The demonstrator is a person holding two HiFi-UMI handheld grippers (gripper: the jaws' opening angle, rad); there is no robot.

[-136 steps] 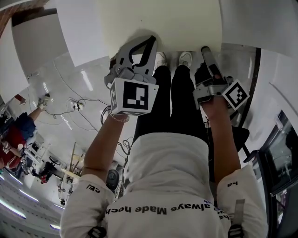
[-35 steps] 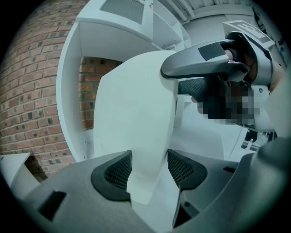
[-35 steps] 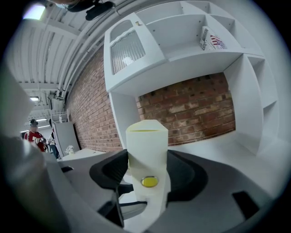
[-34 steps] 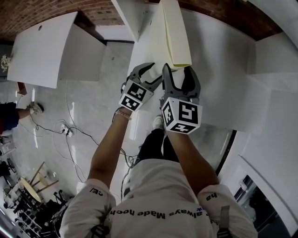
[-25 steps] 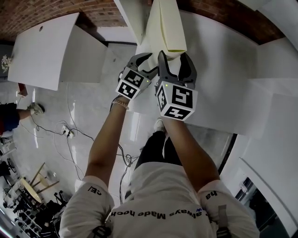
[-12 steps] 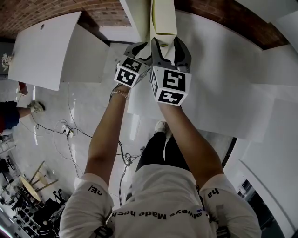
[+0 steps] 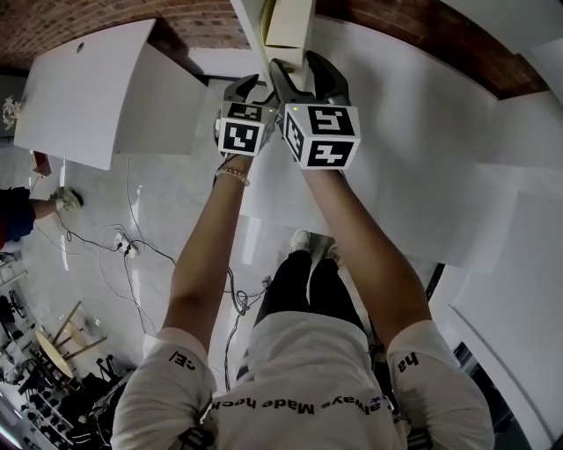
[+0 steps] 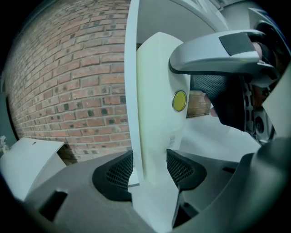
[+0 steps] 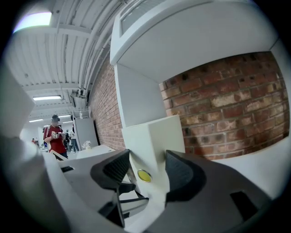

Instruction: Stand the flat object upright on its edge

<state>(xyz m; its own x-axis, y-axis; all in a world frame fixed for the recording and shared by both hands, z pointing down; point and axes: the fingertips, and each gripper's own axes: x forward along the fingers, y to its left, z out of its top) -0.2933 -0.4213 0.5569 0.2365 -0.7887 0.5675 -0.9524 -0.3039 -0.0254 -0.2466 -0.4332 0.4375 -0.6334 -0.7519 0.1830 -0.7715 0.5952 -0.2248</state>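
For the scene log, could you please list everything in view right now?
Box: one, cream, upright on the table, near end gripped.
Sticker: one, yellow, on the box's face.
Table: one, white, under the box.
Divider: one, white, upright beside the box.
Brick wall: one, red-brown, behind the table.
Side table: one, white, head view's left.
Cables: several, dark, on the floor.
Bystander: one, red top, far off in the right gripper view.
Left hand-held gripper: one, grey, jaws just tightened on the box.
Right hand-held gripper: one, grey, likewise tightened on the box.
Arms: two, white-sleeved, stretched forward.
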